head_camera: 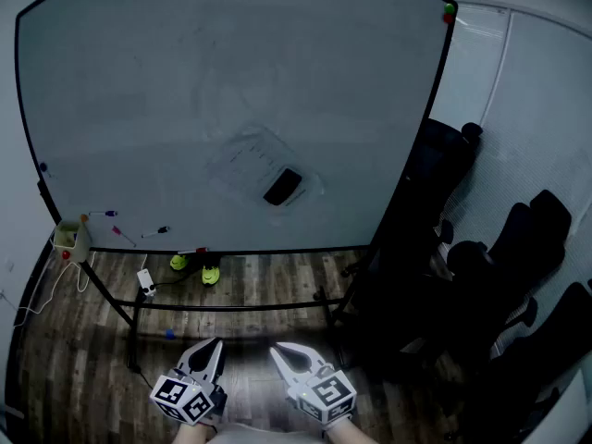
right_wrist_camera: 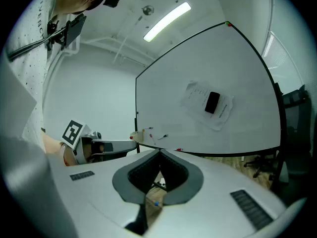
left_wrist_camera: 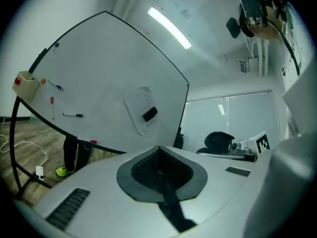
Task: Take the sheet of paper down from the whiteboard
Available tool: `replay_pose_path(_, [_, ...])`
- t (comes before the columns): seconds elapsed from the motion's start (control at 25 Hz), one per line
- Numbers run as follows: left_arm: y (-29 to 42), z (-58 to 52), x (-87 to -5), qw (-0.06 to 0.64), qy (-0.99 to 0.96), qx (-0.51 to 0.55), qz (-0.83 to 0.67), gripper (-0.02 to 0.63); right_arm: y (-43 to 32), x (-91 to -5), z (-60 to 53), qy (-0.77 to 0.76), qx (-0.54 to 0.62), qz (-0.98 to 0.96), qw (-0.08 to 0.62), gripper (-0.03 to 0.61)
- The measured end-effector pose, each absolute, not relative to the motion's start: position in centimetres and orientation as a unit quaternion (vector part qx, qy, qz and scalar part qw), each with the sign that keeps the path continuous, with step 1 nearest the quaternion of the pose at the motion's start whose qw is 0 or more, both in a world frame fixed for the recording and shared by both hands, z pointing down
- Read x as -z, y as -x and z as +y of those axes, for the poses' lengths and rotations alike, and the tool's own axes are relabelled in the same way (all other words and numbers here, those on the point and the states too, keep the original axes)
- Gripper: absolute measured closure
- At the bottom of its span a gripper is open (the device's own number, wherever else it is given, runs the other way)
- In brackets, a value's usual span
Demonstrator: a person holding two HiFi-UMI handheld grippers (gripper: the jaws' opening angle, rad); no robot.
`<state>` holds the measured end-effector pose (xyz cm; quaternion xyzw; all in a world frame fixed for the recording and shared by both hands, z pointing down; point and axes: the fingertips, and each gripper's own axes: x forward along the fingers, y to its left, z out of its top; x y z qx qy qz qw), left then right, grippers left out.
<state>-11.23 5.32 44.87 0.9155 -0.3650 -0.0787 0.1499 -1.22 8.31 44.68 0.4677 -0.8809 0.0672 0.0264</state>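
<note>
Left gripper (head_camera: 215,345) and right gripper (head_camera: 280,350) are hanging low, well short of the whiteboard (head_camera: 185,81), each with jaws pressed together on nothing. Sheet of paper (head_camera: 248,160) is sitting mid-board, tilted, under a black block (head_camera: 283,187). Best bet, I reckon: open up, one lifting the block, the other pinching a free corner.

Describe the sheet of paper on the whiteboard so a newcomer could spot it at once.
Start at the big whiteboard that fills most of the head view. Just right of its middle, low down, a pale tilted sheet of paper lies flat on it. Unlike the small markers at the lower left, it sits under a black block.
</note>
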Motion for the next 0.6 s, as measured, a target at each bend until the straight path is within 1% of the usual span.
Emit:
replay_pose_path(0.36, [9.0,5.8,-44.1,0.15,-0.915,0.085,-0.365,0.598,-0.5,-44.5,9.0,-0.466,-0.062,-0.882,0.026,0.56])
replay_pose_path(0.6, [6.3,6.1,-43.7,0.129,-0.923,0.081,-0.353,0.598,-1.7,-43.5,9.1,-0.464,-0.043,-0.884,0.023,0.56])
